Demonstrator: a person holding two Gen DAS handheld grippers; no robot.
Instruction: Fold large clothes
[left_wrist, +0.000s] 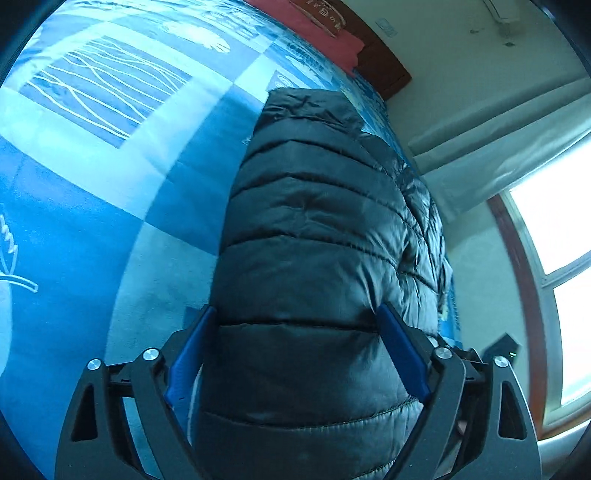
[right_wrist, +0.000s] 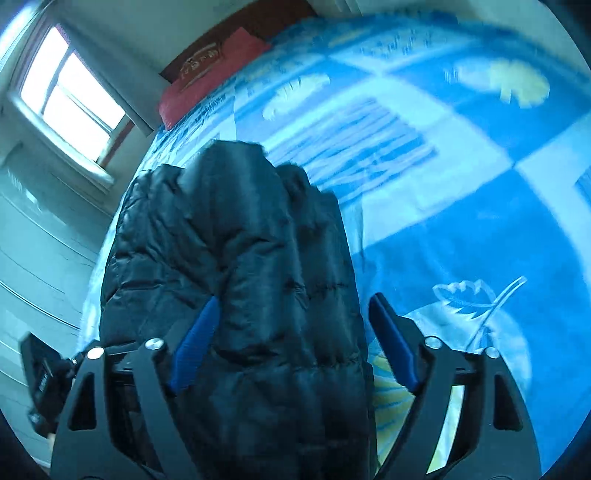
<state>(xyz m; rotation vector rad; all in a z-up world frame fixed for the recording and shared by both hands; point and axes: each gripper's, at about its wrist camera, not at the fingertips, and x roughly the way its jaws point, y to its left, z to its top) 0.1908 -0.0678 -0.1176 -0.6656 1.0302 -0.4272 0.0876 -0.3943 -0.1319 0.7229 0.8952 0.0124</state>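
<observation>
Puffer jacket between spread fingers of left claw, right claw likewise released

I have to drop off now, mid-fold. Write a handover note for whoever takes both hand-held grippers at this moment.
Left hand-held gripper: jaws wide apart, black puffer jacket bulging between the fingers; not clamped as far as I can tell.
Right hand-held gripper: also open, straddling the jacket's edge.
Jacket lies on the blue patterned bedspread, near the bed's window-side edge, red pillow at the far end.
Done: it looks narrowed into a long bundle.
Left: probably fold it end over end, then tidy.
</observation>
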